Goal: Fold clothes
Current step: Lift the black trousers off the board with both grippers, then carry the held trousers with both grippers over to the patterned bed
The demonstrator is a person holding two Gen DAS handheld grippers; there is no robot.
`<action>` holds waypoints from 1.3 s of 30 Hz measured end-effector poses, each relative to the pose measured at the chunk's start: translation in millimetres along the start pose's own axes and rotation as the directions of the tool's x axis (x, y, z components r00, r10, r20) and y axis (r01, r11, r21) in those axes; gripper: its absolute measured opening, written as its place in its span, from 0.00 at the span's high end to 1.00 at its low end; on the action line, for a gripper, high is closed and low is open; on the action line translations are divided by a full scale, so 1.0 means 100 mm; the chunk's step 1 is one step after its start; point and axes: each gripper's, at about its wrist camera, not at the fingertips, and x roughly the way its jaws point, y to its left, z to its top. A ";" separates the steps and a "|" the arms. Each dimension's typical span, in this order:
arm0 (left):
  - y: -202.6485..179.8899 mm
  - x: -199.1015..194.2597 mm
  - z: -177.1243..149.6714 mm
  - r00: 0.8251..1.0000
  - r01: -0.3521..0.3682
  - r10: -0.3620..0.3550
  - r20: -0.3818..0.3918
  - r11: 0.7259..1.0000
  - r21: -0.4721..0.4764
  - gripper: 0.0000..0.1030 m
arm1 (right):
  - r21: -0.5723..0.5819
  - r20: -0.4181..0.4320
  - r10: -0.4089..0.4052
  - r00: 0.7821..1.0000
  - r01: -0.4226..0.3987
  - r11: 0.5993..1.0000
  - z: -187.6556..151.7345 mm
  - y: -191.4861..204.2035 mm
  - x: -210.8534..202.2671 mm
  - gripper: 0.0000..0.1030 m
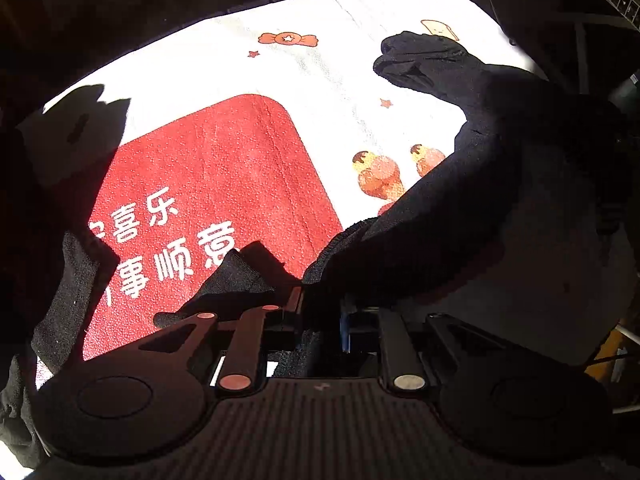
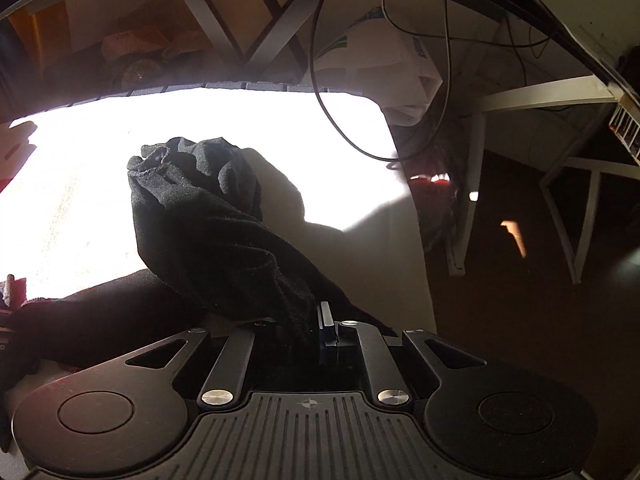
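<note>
A black knitted garment [image 1: 472,208] lies bunched on a white and red printed cloth [image 1: 240,168]. My left gripper [image 1: 316,304] is shut on an edge of the black garment, which drapes from the jaws up to the right. In the right wrist view my right gripper [image 2: 308,320] is shut on another part of the black garment [image 2: 208,224], which rises from the jaws in a crumpled roll toward the far left. More black fabric [image 2: 104,312] lies low at the left.
The printed cloth covers a table whose far edge [image 2: 248,87] is sunlit and washed out. Beyond it stand white table legs [image 2: 468,200], hanging cables [image 2: 332,120] and cardboard boxes [image 2: 132,36]. Dark floor [image 2: 520,300] lies to the right.
</note>
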 end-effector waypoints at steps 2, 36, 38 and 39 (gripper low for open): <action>0.33 -0.23 -0.01 0.998 0.030 -0.019 0.054 0.979 -0.204 0.84 | 0.044 0.025 -0.024 0.999 0.023 0.999 0.06 -0.12 -0.12 0.92; -1.34 -2.64 0.55 0.720 0.405 -0.390 0.574 0.908 0.109 0.85 | 0.554 0.432 -0.272 0.860 -0.015 0.832 -0.44 -2.76 -2.98 0.93; -1.80 -2.67 0.62 0.708 0.401 -0.398 0.583 0.906 0.132 0.85 | 0.569 0.451 -0.283 0.846 -0.028 0.822 -0.61 -3.15 -3.05 0.93; -2.05 -2.69 0.65 0.705 0.396 -0.397 0.588 0.908 0.138 0.85 | 0.574 0.461 -0.290 0.839 -0.033 0.818 -0.71 -3.37 -3.08 0.93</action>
